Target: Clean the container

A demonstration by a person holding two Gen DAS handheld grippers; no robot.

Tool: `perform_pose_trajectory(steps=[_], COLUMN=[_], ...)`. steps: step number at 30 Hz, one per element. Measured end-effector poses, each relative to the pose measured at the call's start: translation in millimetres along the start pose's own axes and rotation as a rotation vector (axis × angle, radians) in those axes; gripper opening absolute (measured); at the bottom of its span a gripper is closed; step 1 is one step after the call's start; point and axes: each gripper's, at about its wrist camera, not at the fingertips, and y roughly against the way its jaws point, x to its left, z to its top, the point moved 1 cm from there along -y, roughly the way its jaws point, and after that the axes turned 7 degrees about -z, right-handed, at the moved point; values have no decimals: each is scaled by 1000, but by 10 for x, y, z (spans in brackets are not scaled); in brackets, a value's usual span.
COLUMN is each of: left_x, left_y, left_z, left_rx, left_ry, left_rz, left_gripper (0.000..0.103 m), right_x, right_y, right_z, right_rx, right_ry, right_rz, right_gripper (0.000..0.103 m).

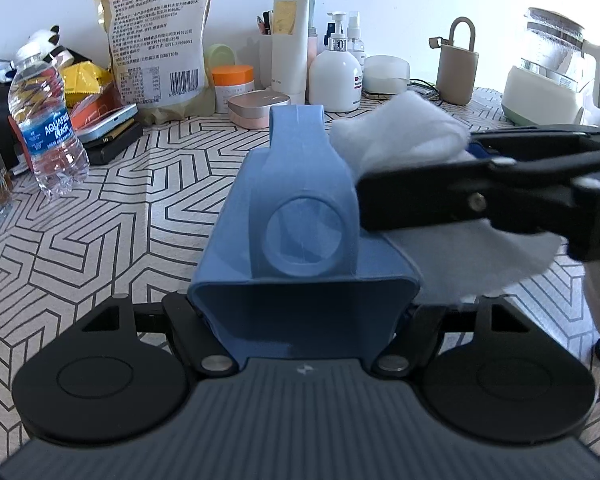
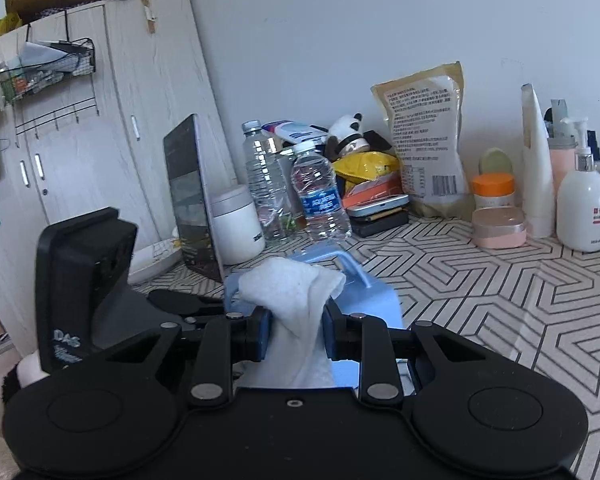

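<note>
**Blue container clamped while a white cloth presses its side**

The left gripper [image 1: 304, 316] sits nearest the lens, its two jaws closed tight on the wide end of the blue plastic container [image 1: 300, 208], which lies on its side above the black-and-white geometric-patterned tablecloth [image 1: 119, 216], handle pointing away. From the right, the right gripper [image 2: 295, 336] reaches in, its blue-padded jaws drawn narrowly together and pinching a crumpled white cloth [image 2: 295, 292]. The cloth drapes against the container's upper right flank. A clear plastic water bottle [image 1: 45, 124] stands well apart at the left.
</note>
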Motion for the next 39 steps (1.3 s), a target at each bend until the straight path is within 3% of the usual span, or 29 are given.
perform_pose_trajectory(steps=[4, 11, 21, 24, 26, 30, 39], left_x=[1, 35, 17, 102, 166, 116, 169], left_y=[-1, -9, -30, 7, 13, -9, -18], left_z=[1, 14, 28, 32, 38, 44, 53], left_rx=[-2, 0, 12, -10, -19, -9, -15], left_ry=[-5, 8, -1, 39, 76, 55, 81], left_rz=[-2, -9, 31, -11, -23, 7, -8], left_gripper=[74, 74, 75, 74, 74, 74, 75], right_x=[-46, -15, 128, 149, 158, 145, 228], right_y=[-17, -47, -26, -39, -70, -130, -223], right_z=[0, 16, -13, -3, 9, 40, 62], right_rx=[0, 2, 2, 4, 4, 3, -11], right_ry=[-6, 10, 35, 51, 64, 69, 104], right_rz=[-56, -70, -22, -26, -39, -85, -156], right_gripper=[31, 33, 37, 37, 37, 37, 39])
